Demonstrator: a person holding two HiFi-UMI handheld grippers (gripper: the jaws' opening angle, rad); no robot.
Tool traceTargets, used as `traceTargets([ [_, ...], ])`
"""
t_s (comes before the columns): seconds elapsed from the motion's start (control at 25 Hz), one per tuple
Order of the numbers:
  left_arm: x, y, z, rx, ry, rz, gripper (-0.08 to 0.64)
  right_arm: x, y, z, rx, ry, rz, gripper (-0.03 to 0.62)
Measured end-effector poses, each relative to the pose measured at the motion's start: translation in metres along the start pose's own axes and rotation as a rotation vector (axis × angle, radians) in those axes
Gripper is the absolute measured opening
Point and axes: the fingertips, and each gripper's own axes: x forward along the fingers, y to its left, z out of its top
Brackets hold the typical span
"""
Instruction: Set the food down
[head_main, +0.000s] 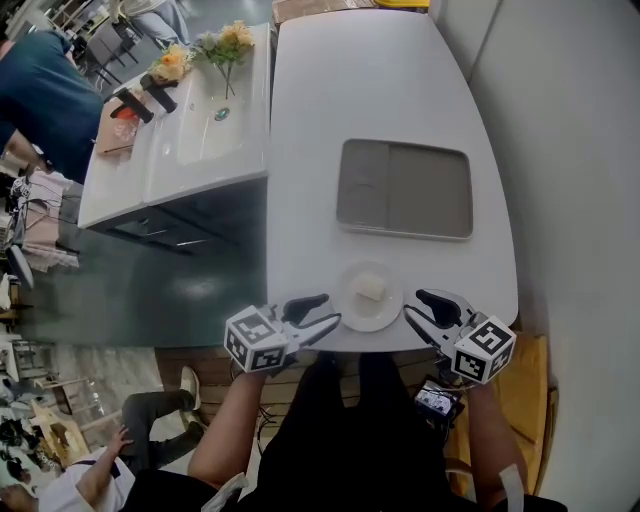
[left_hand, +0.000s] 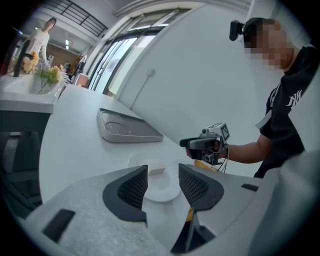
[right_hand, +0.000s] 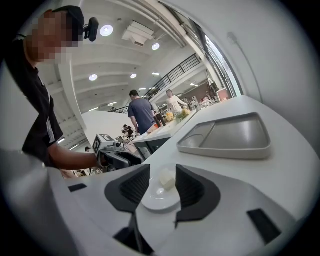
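Observation:
A small white plate (head_main: 350, 306) lies on the white table (head_main: 370, 90) at its near edge, with a pale block of food (head_main: 370, 287) resting on it. My left gripper (head_main: 330, 309) is just left of the plate and is open, with nothing pressed between its pads. My right gripper (head_main: 413, 303) is just right of the plate, also open. In the left gripper view the food (left_hand: 155, 170) and plate (left_hand: 167, 192) lie beyond the spread jaws, with the right gripper (left_hand: 205, 145) across from them. In the right gripper view the food (right_hand: 167, 179) sits on the plate (right_hand: 159, 201) ahead of the jaws.
A grey tray (head_main: 405, 188) lies farther back on the table. A second white counter (head_main: 180, 140) with flowers (head_main: 225, 45) stands to the left across a dark gap. People stand and sit at the far left. A wall runs along the right.

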Motion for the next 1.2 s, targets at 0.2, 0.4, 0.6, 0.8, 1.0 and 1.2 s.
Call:
traceTargets([
  [0.2, 0.004, 0.018, -0.008, -0.071, 0.079, 0.089, 0.178, 0.004, -0.014, -0.008, 0.053, 0.075, 0.021, 0.143],
  [0.4, 0.009, 0.032, -0.023, -0.19, 0.15, 0.128, 0.182, 0.013, -0.031, -0.024, 0.137, 0.169, 0.027, 0.144],
  [0.6, 0.014, 0.042, -0.032, -0.274, 0.202, 0.126, 0.193, 0.022, -0.039, -0.036, 0.19, 0.239, 0.01, 0.155],
  [0.8, 0.019, 0.048, -0.038, -0.35, 0.27, 0.097, 0.196, 0.031, -0.044, -0.052, 0.297, 0.332, -0.012, 0.155],
  [1.0, 0.02, 0.049, -0.039, -0.373, 0.338, 0.09, 0.195, 0.038, -0.049, -0.061, 0.361, 0.393, -0.044, 0.155],
  [1.2, 0.024, 0.048, -0.038, -0.368, 0.366, 0.088, 0.195, 0.039, -0.048, -0.064, 0.396, 0.414, -0.056, 0.155],
])
